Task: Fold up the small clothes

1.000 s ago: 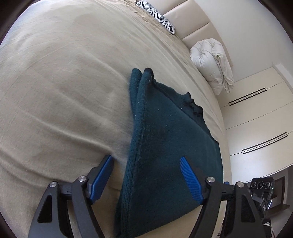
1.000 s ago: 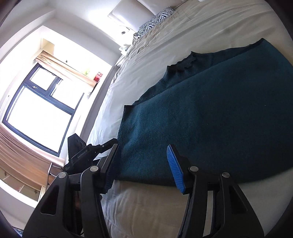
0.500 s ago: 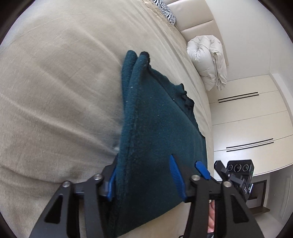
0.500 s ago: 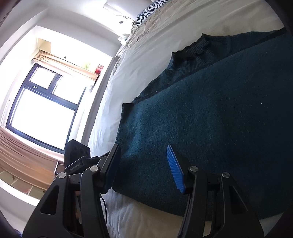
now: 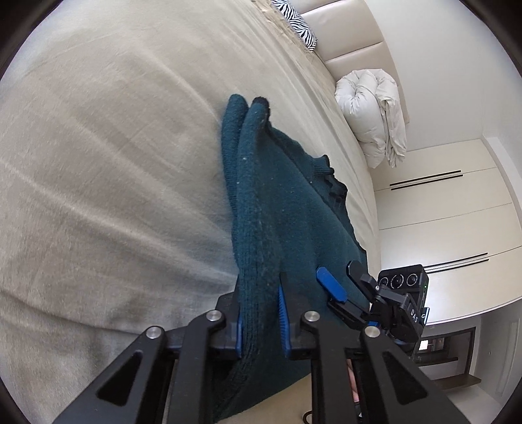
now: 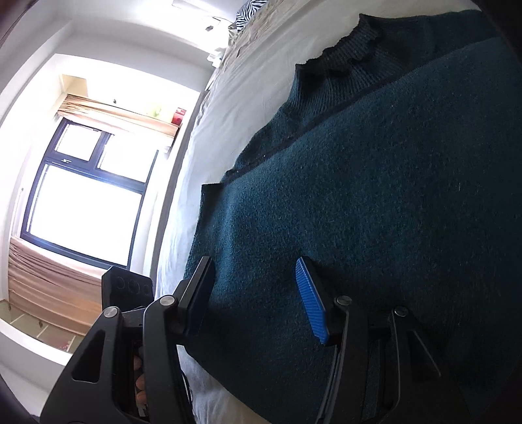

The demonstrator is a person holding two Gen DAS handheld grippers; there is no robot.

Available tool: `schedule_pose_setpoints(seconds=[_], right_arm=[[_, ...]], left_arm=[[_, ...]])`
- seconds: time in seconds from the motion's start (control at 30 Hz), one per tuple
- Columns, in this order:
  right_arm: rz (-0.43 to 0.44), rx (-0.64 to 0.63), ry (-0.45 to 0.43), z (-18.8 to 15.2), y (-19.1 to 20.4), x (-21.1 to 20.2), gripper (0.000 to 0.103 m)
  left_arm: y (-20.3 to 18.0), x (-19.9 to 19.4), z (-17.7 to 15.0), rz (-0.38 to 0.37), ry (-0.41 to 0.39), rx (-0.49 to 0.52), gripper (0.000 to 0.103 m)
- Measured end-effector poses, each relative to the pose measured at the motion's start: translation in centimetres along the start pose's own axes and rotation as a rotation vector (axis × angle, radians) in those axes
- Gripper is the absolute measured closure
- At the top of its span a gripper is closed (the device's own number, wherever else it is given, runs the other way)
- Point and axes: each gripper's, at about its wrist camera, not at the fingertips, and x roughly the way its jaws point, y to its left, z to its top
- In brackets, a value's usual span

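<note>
A dark teal knitted sweater [image 5: 287, 208] lies folded on the beige bed [image 5: 98, 163]. My left gripper [image 5: 261, 321] is shut on the sweater's thick folded edge near its bottom corner. In the right wrist view the sweater [image 6: 375, 195] fills the frame, its collar towards the top. My right gripper [image 6: 254, 296] is open, its jaws straddling the sweater's near edge. The right gripper also shows in the left wrist view [image 5: 339, 287], beside the sweater's other bottom corner.
A rolled white duvet [image 5: 375, 111] and a zebra-print pillow [image 5: 300, 26] lie by the padded headboard. White wardrobe doors [image 5: 440, 212] stand past the bed. A bright window [image 6: 84, 195] is on the far side in the right wrist view.
My left gripper moved forward over the sweater's edge and closed on it. My right gripper moved forward, so its open jaws now sit over the sweater's near edge.
</note>
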Motion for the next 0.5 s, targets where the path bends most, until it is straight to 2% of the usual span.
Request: schedule_pose_setpoints(seconds=[0.1,0.2,0.33,0.5], right_arm=[[-0.007,0.006,0.002,0.1,0.0,-1.0,0.052],[-0.007,0.011,-0.033,0.4,-0.5,-3.1,0.05],[0.051,0.064,-0.095,1.1,-2.5,-6.8,0.048],[0.113,0.128,-0.16,2.0,-5.5,-11.2,0.042]], left_arm=[[-1.2,-0.5,-0.1,-0.004,-0.018,0.016,0.086],[-3.4,-0.9,-0.1,-0.005,-0.029,0.055,0.087],[-7.4,-0.5,-0.4,-0.008,-0.035,0.126,0.087],[-13.1,2.2,-1.3,-0.024,-0.012,0.227,0.087]])
